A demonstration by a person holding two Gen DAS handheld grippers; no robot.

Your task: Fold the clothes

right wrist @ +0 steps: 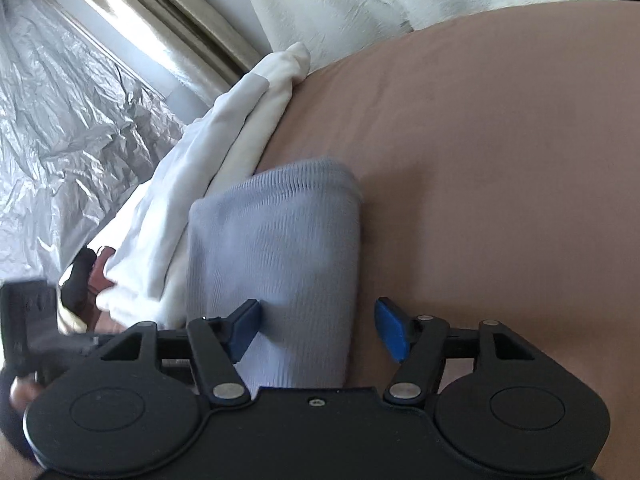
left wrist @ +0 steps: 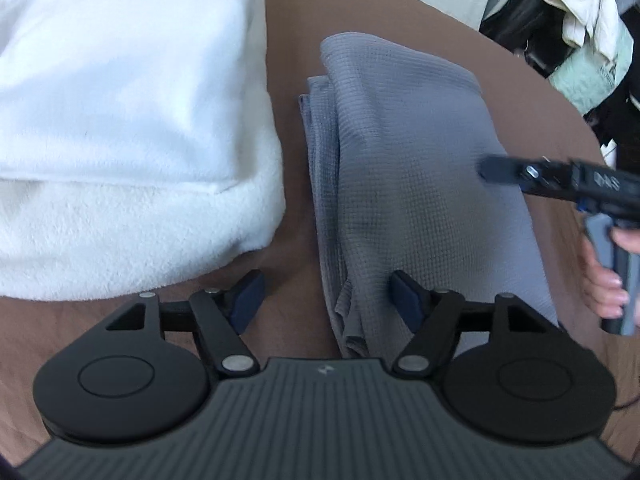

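Note:
A grey waffle-knit garment (left wrist: 400, 160) lies folded into a long strip on the brown bed surface (left wrist: 288, 40). My left gripper (left wrist: 326, 300) stands open over its near end. The loose layered edge sits between the jaws, and neither pad presses on it. My right gripper (left wrist: 492, 170) comes in blurred from the right, over the strip's right side, held by a person's hand (left wrist: 604, 280). In the right wrist view the right gripper (right wrist: 318, 326) is open. One blue pad is over the grey garment (right wrist: 280, 260) and the other over the brown surface (right wrist: 500, 160).
A thick white fleece blanket (left wrist: 120, 120) lies left of the garment. A jumbled pile of clothes (left wrist: 580, 40) sits beyond the bed's far right edge. Past the garment's end are a white cloth (right wrist: 192, 200) and crinkled silver sheeting (right wrist: 60, 140).

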